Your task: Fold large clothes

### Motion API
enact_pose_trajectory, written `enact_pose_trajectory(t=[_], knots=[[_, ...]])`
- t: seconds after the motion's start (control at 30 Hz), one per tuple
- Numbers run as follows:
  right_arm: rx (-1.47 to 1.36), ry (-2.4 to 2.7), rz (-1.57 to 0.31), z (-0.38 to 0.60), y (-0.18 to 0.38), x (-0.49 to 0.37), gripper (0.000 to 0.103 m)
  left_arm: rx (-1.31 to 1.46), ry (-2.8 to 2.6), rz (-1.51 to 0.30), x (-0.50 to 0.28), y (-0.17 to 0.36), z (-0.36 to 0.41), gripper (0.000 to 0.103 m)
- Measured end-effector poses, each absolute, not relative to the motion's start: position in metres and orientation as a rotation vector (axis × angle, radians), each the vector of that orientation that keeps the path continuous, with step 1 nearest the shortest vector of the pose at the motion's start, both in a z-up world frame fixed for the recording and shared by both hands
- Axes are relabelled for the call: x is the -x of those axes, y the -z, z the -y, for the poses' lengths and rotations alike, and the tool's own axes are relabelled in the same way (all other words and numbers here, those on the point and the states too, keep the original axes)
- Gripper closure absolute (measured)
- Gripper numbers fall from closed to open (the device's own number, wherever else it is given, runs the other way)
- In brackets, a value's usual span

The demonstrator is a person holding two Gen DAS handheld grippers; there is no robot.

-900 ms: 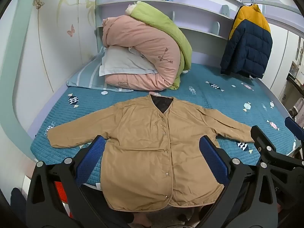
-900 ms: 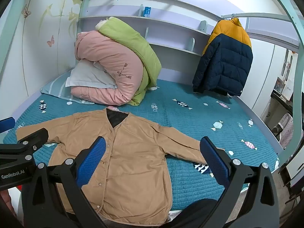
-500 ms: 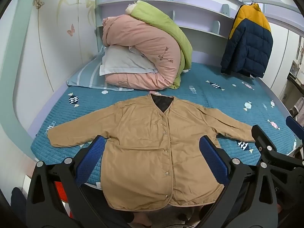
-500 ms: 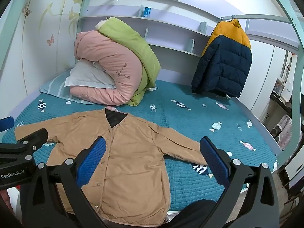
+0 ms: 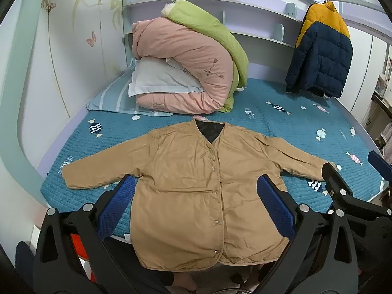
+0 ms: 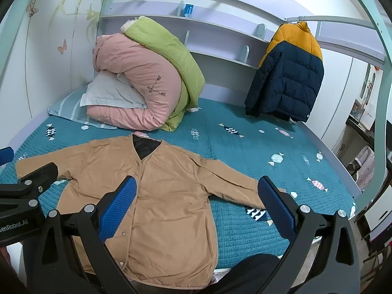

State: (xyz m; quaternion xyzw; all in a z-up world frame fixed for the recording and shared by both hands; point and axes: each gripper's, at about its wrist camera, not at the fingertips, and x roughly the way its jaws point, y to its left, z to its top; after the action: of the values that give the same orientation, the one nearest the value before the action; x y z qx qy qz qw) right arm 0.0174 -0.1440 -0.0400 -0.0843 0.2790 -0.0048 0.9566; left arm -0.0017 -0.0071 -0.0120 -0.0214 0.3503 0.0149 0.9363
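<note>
- Broadly, we see a bed under a teal quilted cover printed with small candies and fish; it fills most of both wrist views and carries everything else.
- At the far left of the bed we find a rolled pink duvet with a green duvet draped over its top, a pale pillow tucked into the roll, and a striped blue pillow flat beneath them.
- Near us lies the tan jacket, front up and buttoned, its dark-lined collar pointing to the far side, both sleeves spread out left and right, and its hem hanging over the near edge of the bed.
- On the far right a navy and yellow puffer jacket hangs from a rail, its lower edge just above the bed.
- We hold the left gripper above the jacket's lower body, jaws spread wide and grasping nothing.
- We hold the right gripper over the jacket's right side near the right sleeve, jaws likewise released and clear of the cloth.
- On the far shelf stands a small blue box.
</note>
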Motion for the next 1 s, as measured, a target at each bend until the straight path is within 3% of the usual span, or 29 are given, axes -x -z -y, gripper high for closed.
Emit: enact_pose_trajectory(t=[1.0], knots=[[0.137, -0.009, -0.556, 0.1468, 0.0349, -0.0106, 0.007, 0.041, -0.043, -0.715, 0.0027, 0.0020, 0.0037, 0.004]])
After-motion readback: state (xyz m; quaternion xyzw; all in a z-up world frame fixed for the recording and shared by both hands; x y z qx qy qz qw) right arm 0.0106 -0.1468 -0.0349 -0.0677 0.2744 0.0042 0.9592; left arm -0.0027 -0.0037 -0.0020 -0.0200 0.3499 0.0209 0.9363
